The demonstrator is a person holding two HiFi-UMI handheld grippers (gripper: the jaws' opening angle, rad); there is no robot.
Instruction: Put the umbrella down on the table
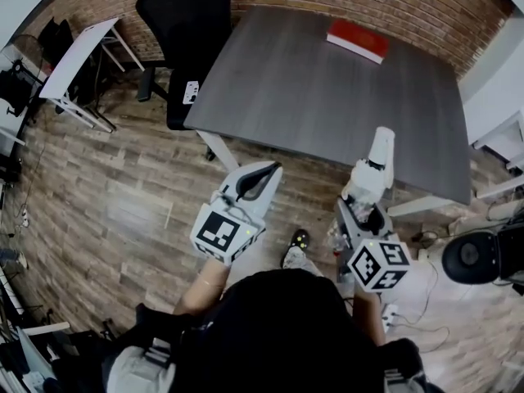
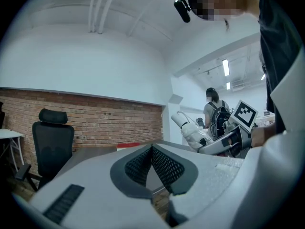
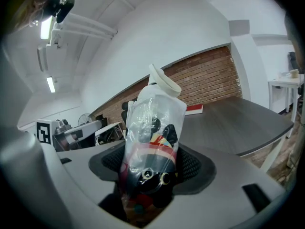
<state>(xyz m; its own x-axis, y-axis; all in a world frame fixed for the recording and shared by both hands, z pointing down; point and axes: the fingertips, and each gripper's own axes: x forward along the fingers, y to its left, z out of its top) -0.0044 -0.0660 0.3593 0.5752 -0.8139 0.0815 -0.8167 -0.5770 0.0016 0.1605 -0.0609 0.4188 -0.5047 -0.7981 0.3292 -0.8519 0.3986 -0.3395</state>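
Pinches one umbrella (image 3: 152, 123), bagged in clear plastic, tight between the two pads of the right gripper (image 1: 361, 205). Holds it in the air, off the table (image 1: 327, 105), just short of the near edge, white tip angled up towards the tabletop. Carries nothing in the left gripper (image 1: 268, 173): two pads pressed together, tips touching, also short of that near edge and further left. Shows one red book (image 1: 357, 39) lying by the far edge near the right corner, and one black chair (image 1: 184, 23) parked at the far left corner.
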